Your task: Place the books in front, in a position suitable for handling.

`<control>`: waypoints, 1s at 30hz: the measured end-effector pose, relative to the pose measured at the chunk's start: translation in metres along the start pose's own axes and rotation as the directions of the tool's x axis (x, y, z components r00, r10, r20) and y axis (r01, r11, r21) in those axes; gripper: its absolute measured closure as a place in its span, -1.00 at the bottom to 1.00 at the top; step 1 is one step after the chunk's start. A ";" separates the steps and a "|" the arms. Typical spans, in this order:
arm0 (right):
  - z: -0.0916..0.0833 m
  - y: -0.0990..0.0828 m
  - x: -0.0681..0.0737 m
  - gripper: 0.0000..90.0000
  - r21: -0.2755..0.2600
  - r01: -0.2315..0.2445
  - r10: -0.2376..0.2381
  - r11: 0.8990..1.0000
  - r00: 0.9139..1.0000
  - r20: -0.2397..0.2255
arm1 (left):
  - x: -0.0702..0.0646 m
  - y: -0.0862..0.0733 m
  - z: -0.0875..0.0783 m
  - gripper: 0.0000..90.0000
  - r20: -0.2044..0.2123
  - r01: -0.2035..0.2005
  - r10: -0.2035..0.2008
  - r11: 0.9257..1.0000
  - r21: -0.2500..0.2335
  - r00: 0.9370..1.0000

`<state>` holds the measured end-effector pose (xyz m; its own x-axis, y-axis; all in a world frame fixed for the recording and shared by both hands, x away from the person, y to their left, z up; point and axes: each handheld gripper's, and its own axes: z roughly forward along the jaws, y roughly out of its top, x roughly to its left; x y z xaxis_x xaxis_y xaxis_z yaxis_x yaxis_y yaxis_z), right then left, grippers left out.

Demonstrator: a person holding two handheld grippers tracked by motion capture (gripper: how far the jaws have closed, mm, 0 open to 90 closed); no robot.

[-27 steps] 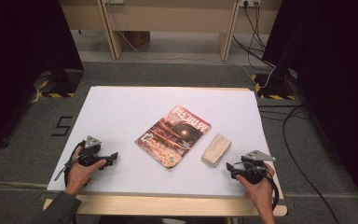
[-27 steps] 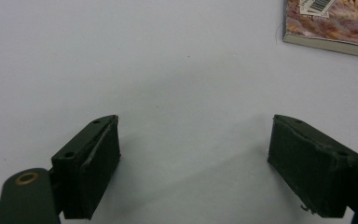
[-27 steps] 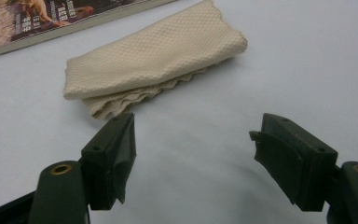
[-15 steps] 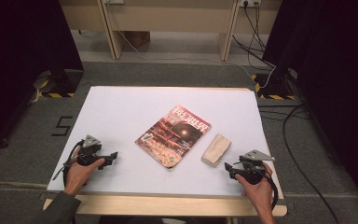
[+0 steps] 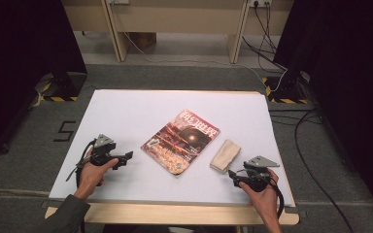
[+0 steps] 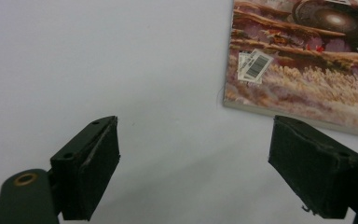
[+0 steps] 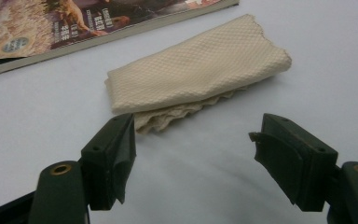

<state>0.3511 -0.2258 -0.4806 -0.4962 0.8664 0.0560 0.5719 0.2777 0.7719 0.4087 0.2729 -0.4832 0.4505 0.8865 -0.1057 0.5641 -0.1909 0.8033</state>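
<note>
We've got both tongs spread, gripping nothing. Right gripper [image 7: 193,156] is lined up on the folded cloth [image 7: 200,70] just ahead, likely the pick. Left gripper [image 6: 193,165] aims at the magazine [image 6: 307,60] corner, probably to steady it.

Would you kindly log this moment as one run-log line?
left gripper: open, empty, near magazine | right gripper: open, empty, facing folded cloth | both items flat on table
</note>
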 end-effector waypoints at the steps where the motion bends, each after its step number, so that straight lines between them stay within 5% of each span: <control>1: 0.000 0.000 0.001 -0.37 0.002 0.003 -0.003 1.000 1.000 -0.002 | -0.002 0.002 0.004 -0.65 0.005 -0.008 0.008 1.000 0.009 1.000; 8: 0.002 -0.001 0.000 -0.37 0.001 0.003 -0.003 1.000 1.000 0.003 | -0.005 0.012 0.021 -0.59 0.018 0.011 -0.011 1.000 0.001 1.000; 11: 0.004 -0.001 0.001 -0.37 0.006 0.011 -0.011 1.000 1.000 0.001 | -0.008 0.015 0.030 -0.52 0.056 0.023 -0.023 1.000 -0.007 0.998; 19: 0.005 -0.001 0.000 -0.37 0.003 0.011 -0.011 1.000 1.000 -0.002 | -0.018 0.022 0.045 -0.44 0.090 -0.001 -0.001 1.000 0.013 0.996; 24: 0.006 -0.001 0.001 -0.37 0.006 0.026 -0.026 1.000 1.000 -0.005 | -0.019 0.023 0.059 -0.39 0.115 0.019 -0.025 0.998 0.053 0.993; 30: 0.007 -0.001 0.001 -0.37 0.008 0.028 -0.028 1.000 1.000 -0.008 | -0.031 0.023 0.062 -0.22 0.134 -0.048 0.038 0.997 0.068 0.990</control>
<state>0.3543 -0.2225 -0.4860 -0.5173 0.8549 0.0399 0.5633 0.3051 0.7679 0.4504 0.2147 -0.4983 0.5601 0.8142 -0.1525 0.5881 -0.2612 0.7654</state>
